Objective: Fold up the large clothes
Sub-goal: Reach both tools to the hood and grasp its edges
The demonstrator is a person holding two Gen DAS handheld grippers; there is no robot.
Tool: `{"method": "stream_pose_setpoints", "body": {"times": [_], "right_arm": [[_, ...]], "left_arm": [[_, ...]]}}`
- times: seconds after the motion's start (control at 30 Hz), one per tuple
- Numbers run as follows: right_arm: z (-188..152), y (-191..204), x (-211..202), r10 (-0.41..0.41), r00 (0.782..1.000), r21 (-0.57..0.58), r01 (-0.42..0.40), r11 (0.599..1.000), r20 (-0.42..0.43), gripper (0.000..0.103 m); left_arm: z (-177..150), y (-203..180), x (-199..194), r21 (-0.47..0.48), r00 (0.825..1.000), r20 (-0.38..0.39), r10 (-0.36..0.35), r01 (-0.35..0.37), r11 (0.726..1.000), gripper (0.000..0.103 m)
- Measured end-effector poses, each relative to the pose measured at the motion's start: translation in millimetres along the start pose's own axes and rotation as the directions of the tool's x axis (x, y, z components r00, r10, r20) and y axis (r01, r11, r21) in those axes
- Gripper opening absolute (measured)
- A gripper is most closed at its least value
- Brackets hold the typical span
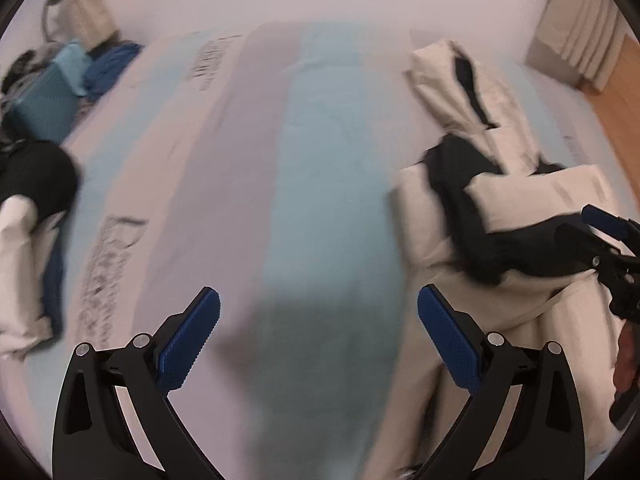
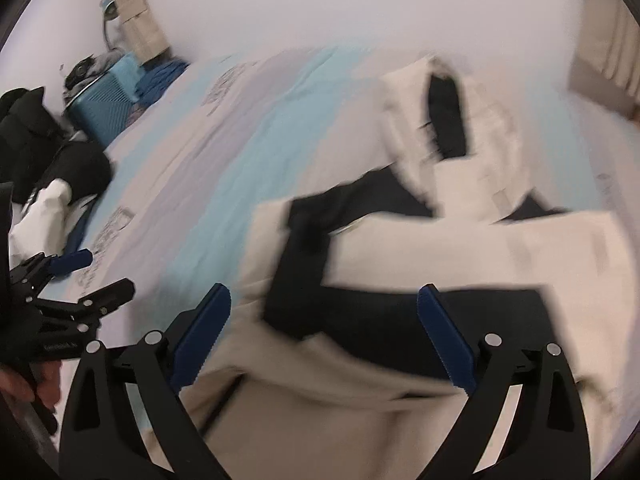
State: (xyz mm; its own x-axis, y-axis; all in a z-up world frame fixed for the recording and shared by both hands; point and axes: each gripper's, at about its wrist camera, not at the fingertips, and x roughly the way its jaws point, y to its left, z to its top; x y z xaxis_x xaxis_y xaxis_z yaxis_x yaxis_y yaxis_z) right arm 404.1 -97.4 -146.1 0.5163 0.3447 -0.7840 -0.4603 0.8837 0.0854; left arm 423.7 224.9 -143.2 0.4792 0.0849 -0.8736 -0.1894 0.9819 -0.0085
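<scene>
**Both grippers wide open above the bed, cream-and-black garment lying loose**

A wide bed covered by a pale pink and light blue striped quilt with dark printed lettering (image 1: pixel 224 184) fills both views. On its right part lies the large cream-and-black garment (image 2: pixel 400 264), partly folded, cream panels crossing over black ones (the blur hides finer detail). A teal ribbed suitcase (image 2: pixel 102 110) stands off the bed's far left corner beside a heap of dark blue cloth (image 1: pixel 108 68), and a crumpled black and white bundle of clothes (image 1: pixel 28 200) rests at the bed's left edge. Beige pleated curtains (image 1: pixel 580 36) hang at the far right.

The right gripper (image 2: pixel 324 340) hovers over the garment's near part, its blue-padded jaws spread wide and gripping nothing. The left gripper (image 1: pixel 318 340) hangs over bare quilt just left of the garment, jaws equally wide apart and empty.
</scene>
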Motion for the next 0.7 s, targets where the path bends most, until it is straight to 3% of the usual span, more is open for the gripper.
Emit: {"method": "stream_pose_setpoints", "body": {"times": [0.1, 0.23, 0.33, 0.43, 0.6, 0.7], "right_arm": [[20.3, -44.2, -4.6, -0.1, 0.995, -0.036, 0.101, 0.994, 0.019, 0.096], [49.9, -101.2, -5.1, -0.166, 0.984, -0.079, 0.17, 0.982, 0.059, 0.096], [77.3, -140.5, 10.8, -0.161, 0.985, -0.094, 0.167, 0.982, 0.059, 0.096], [106.0, -171.1, 39.4, -0.106, 0.994, -0.11, 0.109, 0.988, 0.032, 0.096], [152.6, -215.9, 93.0, 0.004, 0.999, -0.052, -0.006, 0.999, -0.033, 0.095], [171.5, -236.1, 112.3, 0.006, 1.0, -0.032, -0.007, 0.999, -0.018, 0.095]], "left_arm": [[29.3, -24.7, 12.4, 0.005, 0.997, 0.003, -0.074, 0.074, 0.997, 0.097], [75.9, -62.3, 42.0, 0.017, 0.99, -0.007, -0.141, 0.141, 0.99, 0.097], [119.3, -93.5, 65.7, 0.071, 0.988, 0.011, -0.157, 0.156, 0.985, 0.097], [164.2, -121.3, 93.0, 0.131, 0.988, 0.013, -0.153, 0.15, 0.98, 0.097], [221.6, -148.3, 136.8, 0.101, 0.98, -0.011, -0.198, 0.198, 0.975, 0.097], [241.6, -154.4, 160.2, 0.09, 0.982, -0.008, -0.19, 0.19, 0.978, 0.097]]}}
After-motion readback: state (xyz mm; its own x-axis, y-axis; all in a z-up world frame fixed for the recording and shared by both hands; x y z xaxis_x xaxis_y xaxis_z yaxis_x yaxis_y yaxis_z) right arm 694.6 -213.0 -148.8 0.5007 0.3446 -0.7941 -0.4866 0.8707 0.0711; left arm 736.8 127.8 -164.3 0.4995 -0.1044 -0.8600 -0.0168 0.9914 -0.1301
